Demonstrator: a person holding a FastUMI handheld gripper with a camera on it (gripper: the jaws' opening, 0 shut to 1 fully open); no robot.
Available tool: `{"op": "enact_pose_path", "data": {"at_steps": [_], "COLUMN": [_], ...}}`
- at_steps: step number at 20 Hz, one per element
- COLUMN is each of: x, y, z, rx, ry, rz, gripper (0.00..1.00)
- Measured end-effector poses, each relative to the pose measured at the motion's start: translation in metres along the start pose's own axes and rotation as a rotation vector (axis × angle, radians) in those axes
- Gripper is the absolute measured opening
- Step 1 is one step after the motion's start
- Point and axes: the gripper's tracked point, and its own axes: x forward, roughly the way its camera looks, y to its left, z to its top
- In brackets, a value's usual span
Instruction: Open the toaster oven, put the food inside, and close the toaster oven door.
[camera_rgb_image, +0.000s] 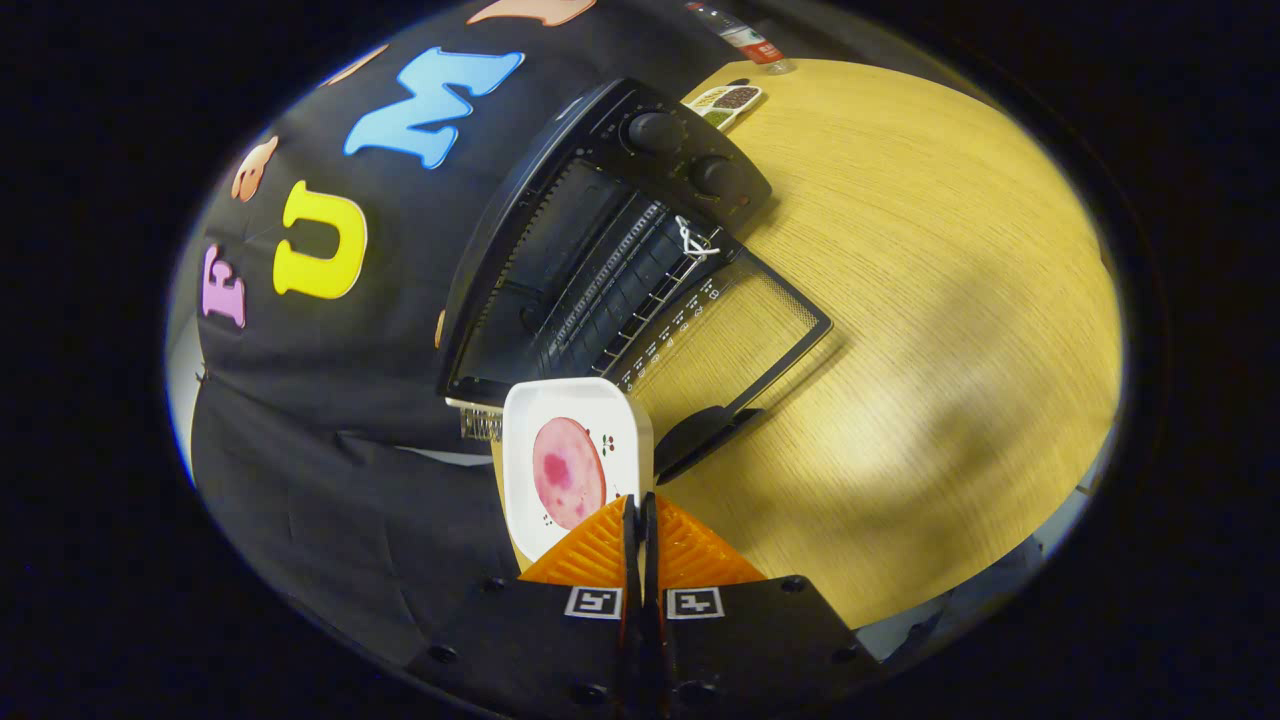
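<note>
One white square plastic plate (578, 465) w/ a round pink slice of meat (568, 472) on it sits pinched at its near edge between my gripper (640, 510) fingers. The fingers are nearly closed, just the plate rim between them, so I read it as a firm edge grip, both pads pressing. Plate hangs tilted, almost on edge in my view, its face turned toward the booth cloth side, w/ the slice apparently clinging to it; I judge it could slip if I swing too fast.

Key relation: the black toaster oven (600, 230) lies straight ahead & just beyond the plate's far edge. Its glass door (745, 315) is already dropped open and lies flat toward the light wood-grain tabletop (930, 300), black door handle (700, 435) right beside the plate, to the right of my fingers. Cavity mouth w/ the wire rack (640, 285) opens toward me, so the move, as I see it, is fwd along the finger axis, over the door & onto the rack. Oven's long axis runs from near the plate away toward the two black knobs (655, 130) at the far end; plate must be levelled first, I think.

Writing: small white markings along the door's inner edge, too small to read. Small printed motif on the plate next to the slice, not legible. Beyond the oven, a flat card w/ food pics (728, 100) & a bottle w/ a red label (745, 35) at the table's far edge; no brand I can make out.
</note>
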Motion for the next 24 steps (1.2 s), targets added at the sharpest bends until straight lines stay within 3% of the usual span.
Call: {"op": "enact_pose_path", "data": {"at_steps": [8,19,24], "x": [0.039,0.076,0.093], "y": [0.017,0.034,0.032], "z": [0.014,0.080,0.095], "rx": [0.187,0.466,0.507], "ry": [-0.110,-0.308,-0.417], "rz": [0.014,0.078,0.068], "gripper": [0.03,0.02,0.02]}}
